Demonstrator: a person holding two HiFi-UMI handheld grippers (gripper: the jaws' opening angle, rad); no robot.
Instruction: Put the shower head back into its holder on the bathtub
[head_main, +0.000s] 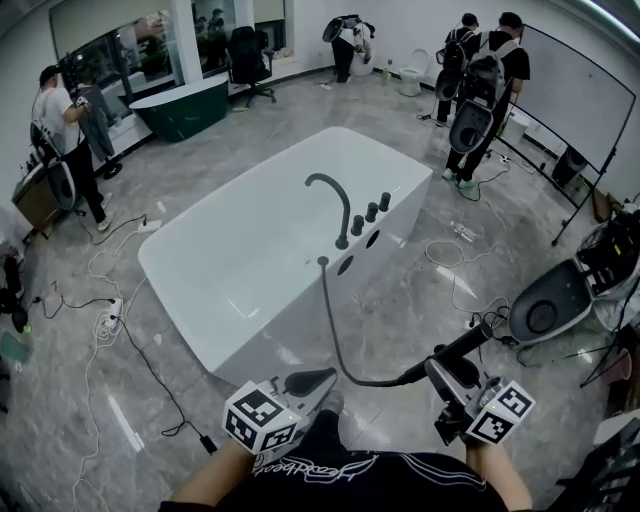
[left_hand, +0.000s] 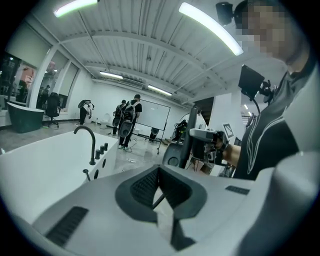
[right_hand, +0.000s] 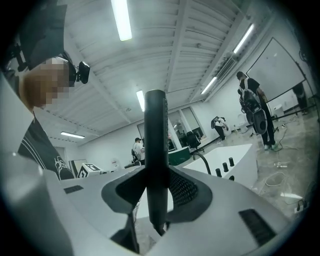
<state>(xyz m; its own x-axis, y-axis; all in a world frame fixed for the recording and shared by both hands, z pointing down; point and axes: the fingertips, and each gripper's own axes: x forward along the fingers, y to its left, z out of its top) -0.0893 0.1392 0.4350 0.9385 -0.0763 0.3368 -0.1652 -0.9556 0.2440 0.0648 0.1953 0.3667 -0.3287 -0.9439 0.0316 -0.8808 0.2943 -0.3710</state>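
Observation:
A white bathtub (head_main: 262, 348) stands in the middle of the floor, with a dark curved faucet (head_main: 335, 200) and a row of knobs (head_main: 371, 211) on its near rim. A dark hose (head_main: 335, 330) runs from the tub's side to the black shower head (head_main: 458, 350). My right gripper (head_main: 450, 378) is shut on the shower head's handle (right_hand: 156, 160), which stands upright between the jaws. At lower left my left gripper (head_main: 310, 382) is shut with nothing in it; its pads meet (left_hand: 159, 192). Both grippers hang in front of the tub, apart from it.
Two dark oval openings (head_main: 358, 252) sit in the tub's side below the knobs. Cables (head_main: 110, 320) trail over the floor at left, and a round-bodied machine (head_main: 545, 310) stands at right. A dark green tub (head_main: 185, 105), a whiteboard (head_main: 575, 95) and several people stand further off.

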